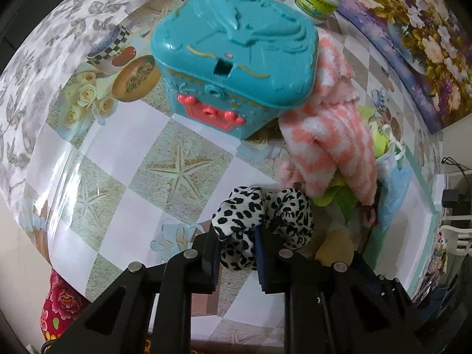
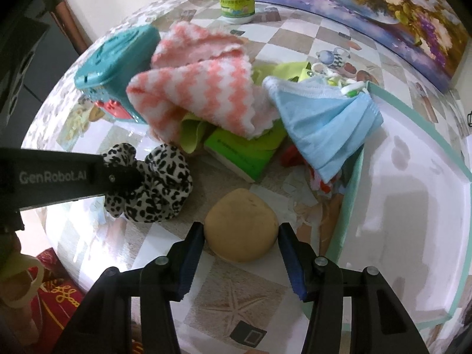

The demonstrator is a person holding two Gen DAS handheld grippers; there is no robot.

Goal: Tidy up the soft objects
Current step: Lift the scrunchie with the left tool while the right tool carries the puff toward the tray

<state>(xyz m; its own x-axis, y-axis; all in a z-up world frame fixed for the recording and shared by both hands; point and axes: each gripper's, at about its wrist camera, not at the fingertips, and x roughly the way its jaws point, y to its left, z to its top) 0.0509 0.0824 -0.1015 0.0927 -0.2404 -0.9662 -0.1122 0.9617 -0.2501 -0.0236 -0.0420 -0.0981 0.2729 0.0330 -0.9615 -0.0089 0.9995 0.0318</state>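
A: Left gripper (image 1: 237,246) is clamped on the black-and-white leopard-print fabric scrunchie (image 1: 262,221), pinching one fold so the rest hangs free. Right gripper (image 2: 240,246) straddles the tan rounded foam bun (image 2: 241,225), pads touching both flanks, bun on the checked vinyl tablecloth (image 2: 244,295).

B: Clearance?

A: White tray with mint-green rim (image 2: 351,200) just right of the bun. Pile behind: pink-and-white zigzag fleece cloth (image 2: 194,88), light-blue pleated face mask (image 2: 327,124). Teal plastic treasure chest (image 1: 236,56) far left. Straight up looks clear.
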